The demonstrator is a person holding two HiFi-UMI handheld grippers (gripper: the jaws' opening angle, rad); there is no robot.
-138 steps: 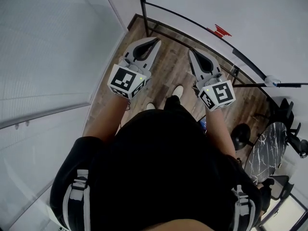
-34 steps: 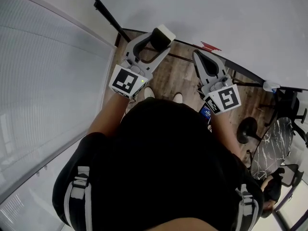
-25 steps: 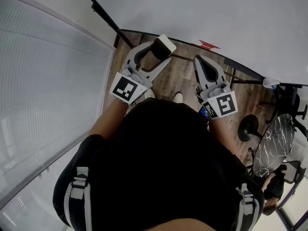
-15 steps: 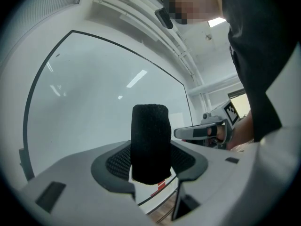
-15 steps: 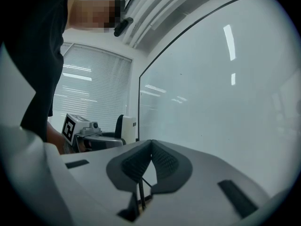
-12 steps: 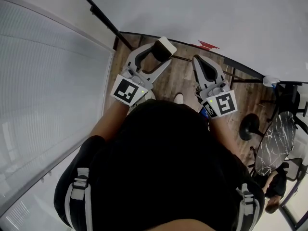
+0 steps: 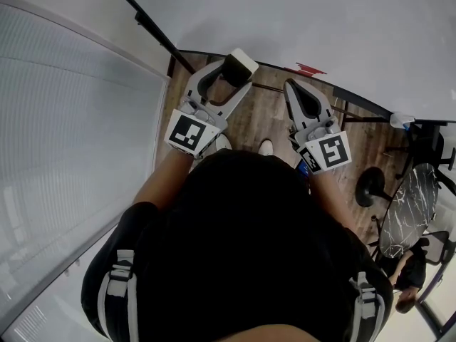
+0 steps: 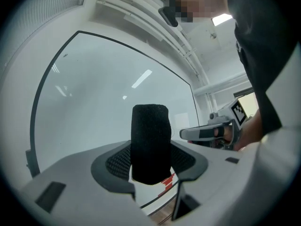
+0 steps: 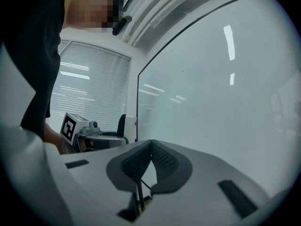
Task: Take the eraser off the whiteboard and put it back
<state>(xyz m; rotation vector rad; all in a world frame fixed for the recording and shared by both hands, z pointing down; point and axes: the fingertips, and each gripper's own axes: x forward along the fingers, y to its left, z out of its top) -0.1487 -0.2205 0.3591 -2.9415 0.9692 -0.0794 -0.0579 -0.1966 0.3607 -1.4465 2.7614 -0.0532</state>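
Observation:
My left gripper [image 7: 235, 73] is shut on the eraser [image 7: 239, 66], a block with a white body and a black felt face. In the left gripper view the eraser [image 8: 150, 142] stands upright between the jaws, its felt side towards the camera, in front of the whiteboard [image 8: 103, 102]. The whiteboard [image 7: 342, 27] fills the top of the head view, and the eraser sits close before its lower edge. My right gripper [image 7: 293, 87] is shut with nothing in it, level beside the left one. In the right gripper view its pads [image 9: 149, 149] meet at the tips, facing the whiteboard [image 9: 225, 102].
A black frame bar [image 7: 142, 21] runs along the whiteboard's left edge. Window blinds [image 7: 64, 134] cover the wall at left. Red marks [image 7: 308, 68] show low on the board. Office chairs [image 7: 427, 155] and a marble-topped table [image 7: 402, 216] stand at right on the wooden floor [image 7: 263, 120].
Since five seconds ago the left gripper has taken hold of the eraser. Over the last second both grippers have kept almost still.

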